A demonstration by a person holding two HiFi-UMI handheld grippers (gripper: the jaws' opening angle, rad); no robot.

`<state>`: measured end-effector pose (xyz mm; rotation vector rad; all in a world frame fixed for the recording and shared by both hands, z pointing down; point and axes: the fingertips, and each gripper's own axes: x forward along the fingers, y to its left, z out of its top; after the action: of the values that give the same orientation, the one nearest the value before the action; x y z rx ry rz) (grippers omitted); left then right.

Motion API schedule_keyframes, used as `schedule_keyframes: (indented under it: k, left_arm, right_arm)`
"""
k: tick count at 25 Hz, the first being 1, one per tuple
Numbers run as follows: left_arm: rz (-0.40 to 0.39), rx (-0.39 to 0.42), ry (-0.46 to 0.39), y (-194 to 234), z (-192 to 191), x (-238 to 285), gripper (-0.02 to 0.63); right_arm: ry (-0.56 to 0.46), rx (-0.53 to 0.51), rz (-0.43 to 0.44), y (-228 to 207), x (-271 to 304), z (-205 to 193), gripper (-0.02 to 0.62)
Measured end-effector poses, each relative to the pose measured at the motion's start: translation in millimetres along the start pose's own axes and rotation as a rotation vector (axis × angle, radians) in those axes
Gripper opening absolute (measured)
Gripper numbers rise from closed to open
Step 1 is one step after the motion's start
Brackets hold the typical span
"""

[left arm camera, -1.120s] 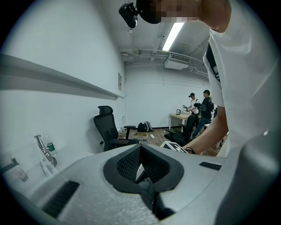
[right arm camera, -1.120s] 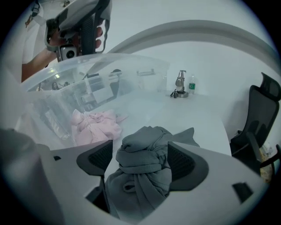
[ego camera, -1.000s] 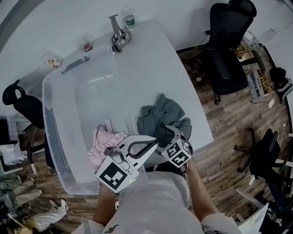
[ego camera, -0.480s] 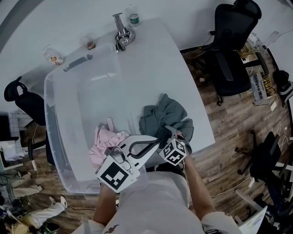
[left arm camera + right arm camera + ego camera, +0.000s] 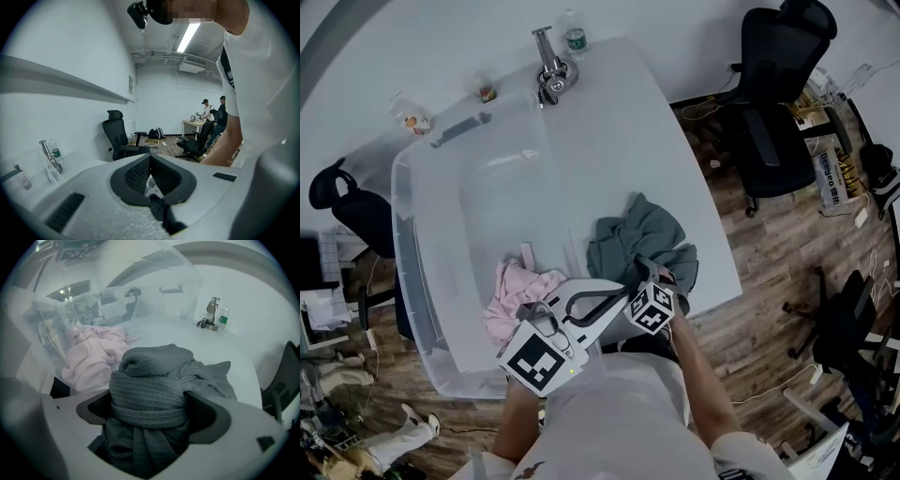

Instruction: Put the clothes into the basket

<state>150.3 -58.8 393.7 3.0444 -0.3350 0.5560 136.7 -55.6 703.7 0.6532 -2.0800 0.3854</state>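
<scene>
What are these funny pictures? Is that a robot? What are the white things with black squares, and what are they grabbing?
It's not a robot. A person holds a grabber tool in each hand, and the black squares are markers on those tools. One picture comes from a camera on the person's head, looking down. The other two come from little cameras riding on each tool, looking along its jaws. On the white table stands a clear basket with pink clothes inside. A grey garment lies on the table beside the basket. The right gripper has just been opening its jaws, and the grey cloth sits between them, not squeezed yet. The left gripper is shut and holds nothing.
</scene>
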Motion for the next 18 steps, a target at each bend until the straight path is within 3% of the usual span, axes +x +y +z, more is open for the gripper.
schedule_keyframes:
  k: [9,12,18]
  left_arm:
    - [-0.004,-0.004,-0.004,-0.1,-2.6,-2.7,0.005]
    - [-0.008,-0.009,-0.001,-0.2,-3.6,-3.3,0.005]
    - [-0.014,0.001,-0.015,-0.1,-4.1,-2.5,0.005]
  right_arm:
    - [0.016,0.004,-0.035,-5.3,9.1,-5.2,0.466]
    - [0.027,0.005,-0.045,-7.3,9.3,-5.8,0.415]
    - [0.025,0.032,-0.025,-9.7,8.9,-7.1,0.379]
